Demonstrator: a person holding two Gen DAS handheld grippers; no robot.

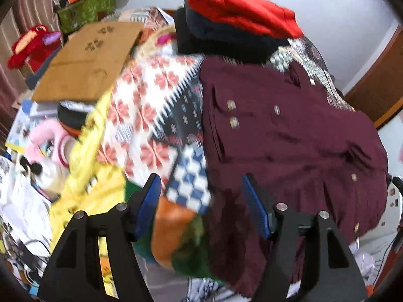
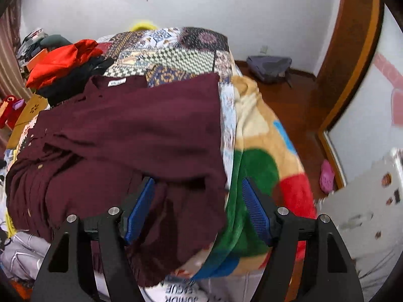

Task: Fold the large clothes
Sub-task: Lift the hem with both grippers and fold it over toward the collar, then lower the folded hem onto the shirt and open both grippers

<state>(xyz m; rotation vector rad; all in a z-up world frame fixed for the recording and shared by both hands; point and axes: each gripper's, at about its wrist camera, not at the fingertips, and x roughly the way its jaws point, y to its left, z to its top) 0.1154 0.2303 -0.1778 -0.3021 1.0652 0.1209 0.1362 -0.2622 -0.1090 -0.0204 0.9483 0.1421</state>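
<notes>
Patchwork bedspread (image 1: 156,105) carries a soft, limp maroon garment (image 1: 289,136), likely light; both the left gripper (image 1: 201,201) and the right gripper (image 2: 197,201) hover released over its near hem, the sensible hold.

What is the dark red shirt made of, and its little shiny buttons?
The maroon shirt looks like soft, matte woven cloth: it drapes and creases. Its buttons glint pale gold, so metal or shiny plastic; too blurred to tell which.

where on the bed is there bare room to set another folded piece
Bare quilt between the cardboard sheet and the maroon garment; more quilt beyond the garment's collar. Crowded: the red and dark pile, clutter beside the yellow cloth.
</notes>
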